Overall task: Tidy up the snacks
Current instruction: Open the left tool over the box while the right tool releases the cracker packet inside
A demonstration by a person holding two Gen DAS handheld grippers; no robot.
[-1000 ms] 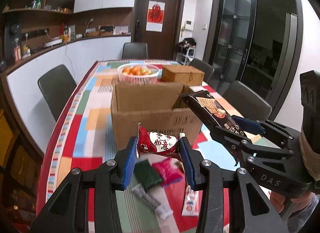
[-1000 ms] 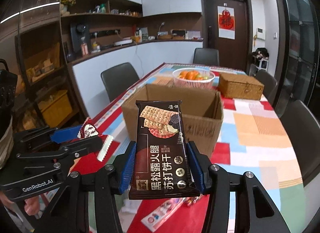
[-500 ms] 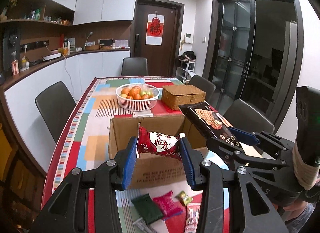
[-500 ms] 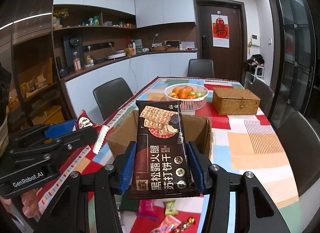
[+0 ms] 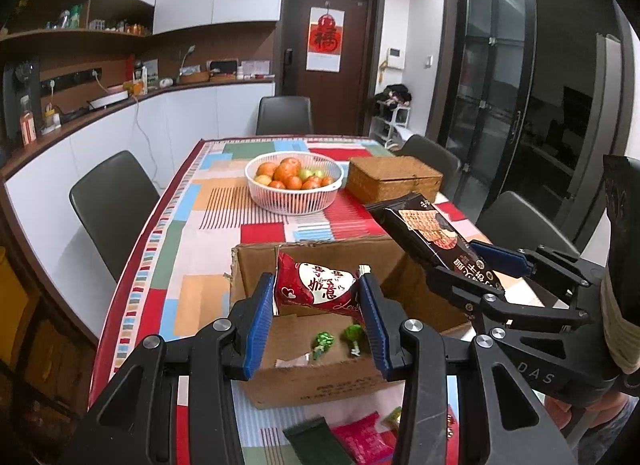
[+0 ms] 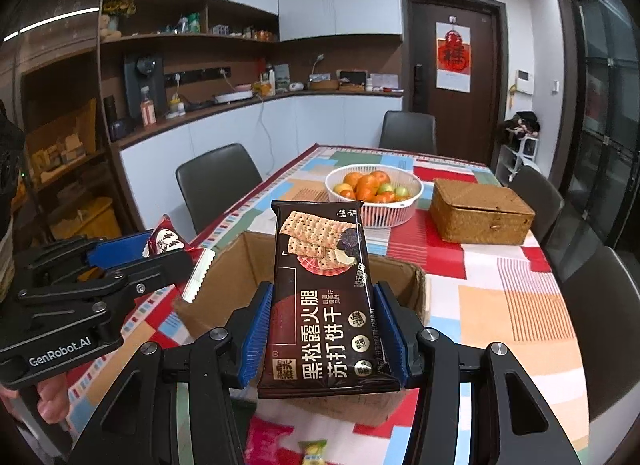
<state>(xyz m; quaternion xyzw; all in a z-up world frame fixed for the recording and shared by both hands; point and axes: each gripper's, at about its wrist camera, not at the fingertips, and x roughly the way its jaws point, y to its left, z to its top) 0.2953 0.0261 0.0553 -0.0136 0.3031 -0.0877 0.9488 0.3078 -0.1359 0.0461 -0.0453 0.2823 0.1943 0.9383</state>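
Left wrist view: a patchwork tablecloth covers a dining-room table. Compared with a second ago, the cardboard box now shows its interior beneath the left gripper, clamped on a red snack packet. Right wrist view: the right gripper, clamped on a cracker packet, hides part of the box; a fruit basket and wicker box lie beyond.

Glossy foil cracker packet, shiny red snack wrapper, matt corrugated cardboard box, woven wicker box.
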